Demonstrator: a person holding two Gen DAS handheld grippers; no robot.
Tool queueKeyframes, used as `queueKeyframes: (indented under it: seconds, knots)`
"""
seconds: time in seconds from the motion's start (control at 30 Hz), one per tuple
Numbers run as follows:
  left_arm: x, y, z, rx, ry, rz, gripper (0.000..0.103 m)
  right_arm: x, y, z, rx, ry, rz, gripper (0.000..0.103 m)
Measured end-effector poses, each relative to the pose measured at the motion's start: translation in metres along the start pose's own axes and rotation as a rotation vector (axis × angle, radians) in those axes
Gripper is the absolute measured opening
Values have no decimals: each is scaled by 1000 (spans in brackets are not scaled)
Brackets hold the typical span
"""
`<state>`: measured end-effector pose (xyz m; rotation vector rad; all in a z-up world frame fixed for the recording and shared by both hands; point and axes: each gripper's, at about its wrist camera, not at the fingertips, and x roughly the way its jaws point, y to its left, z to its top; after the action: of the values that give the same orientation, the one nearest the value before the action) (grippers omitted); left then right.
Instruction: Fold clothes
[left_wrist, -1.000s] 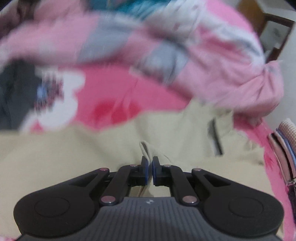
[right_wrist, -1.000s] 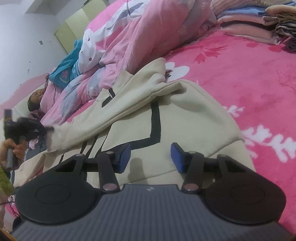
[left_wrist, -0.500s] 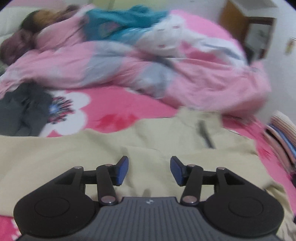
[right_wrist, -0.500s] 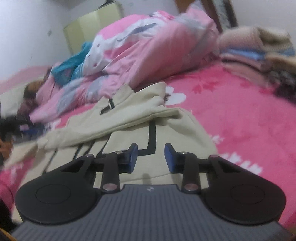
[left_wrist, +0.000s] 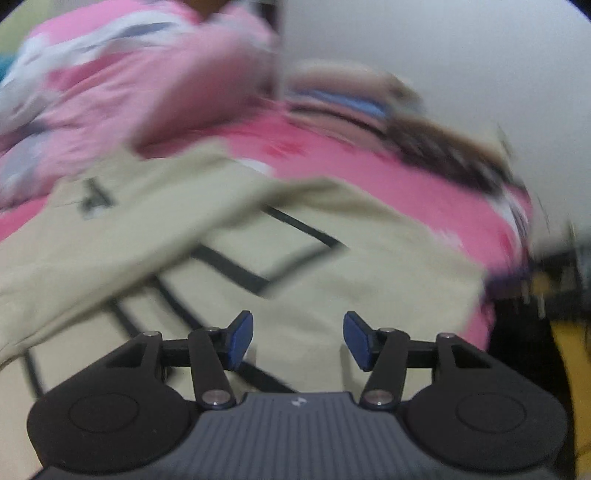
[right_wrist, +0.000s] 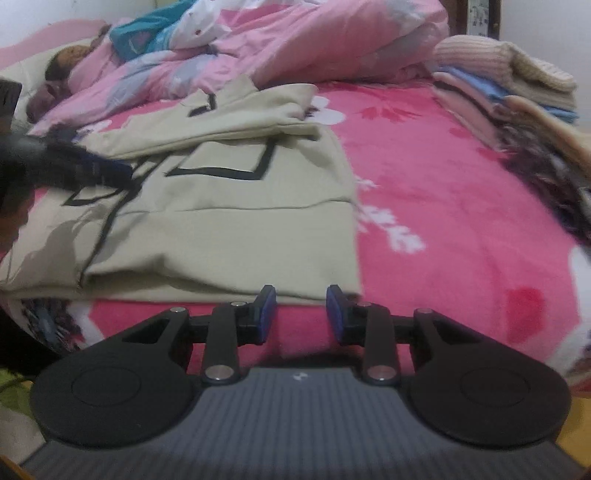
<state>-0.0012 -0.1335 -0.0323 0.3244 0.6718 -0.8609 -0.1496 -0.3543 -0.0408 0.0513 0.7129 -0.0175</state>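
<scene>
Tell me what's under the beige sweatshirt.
The beige sweatshirt lies on the pink floral blanket, which shows along its near and right edges. Anything directly beneath the cloth is covered.

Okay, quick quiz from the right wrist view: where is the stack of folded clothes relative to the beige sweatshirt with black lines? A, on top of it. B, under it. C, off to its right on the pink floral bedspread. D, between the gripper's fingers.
C: the stack of folded clothes sits at the right edge of the pink floral bedspread, apart from the beige sweatshirt with black lines.
</scene>
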Motion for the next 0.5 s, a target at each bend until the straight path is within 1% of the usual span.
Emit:
queueKeyframes:
  seconds: [0.03, 0.07, 0.17, 0.2, 0.23, 0.27, 0.3, 0.37, 0.4, 0.43, 0.5]
  knots:
    - [2, -16, -7, 61, 6, 9, 55, -5, -2, 3, -4, -22, -14, 29]
    - [4, -30, -15, 123, 12, 23, 55, -7, -1, 7, -2, -51, 4, 29]
    - [3, -61, -39, 286, 6, 92, 56, -13, 0, 19, 5, -140, 62, 29]
    - [2, -66, -44, 312, 2, 100, 56, -8, 2, 20, -2, -150, 112, 29]
    - [0, -69, -47, 328, 0, 107, 56, -3, 5, 21, -10, -160, 164, 29]
    - [-1, -70, -48, 342, 1, 109, 56, 6, 7, 19, -28, -143, 218, 28]
    - [-1, -70, -48, 350, 4, 105, 56, 17, 8, 15, -37, -104, 249, 28]
    - [-2, -65, -43, 337, 29, 86, 56, 34, 5, 4, -70, -10, 230, 27]
    - [0, -63, -39, 328, 42, 78, 57, 28, 2, 2, -81, -27, 245, 27]
    - [-2, -60, -35, 321, 58, 70, 57, 21, -1, 5, -85, -13, 250, 27]
    - [-9, -53, -26, 306, 69, 56, 57, 6, -6, 13, -109, -31, 225, 28]
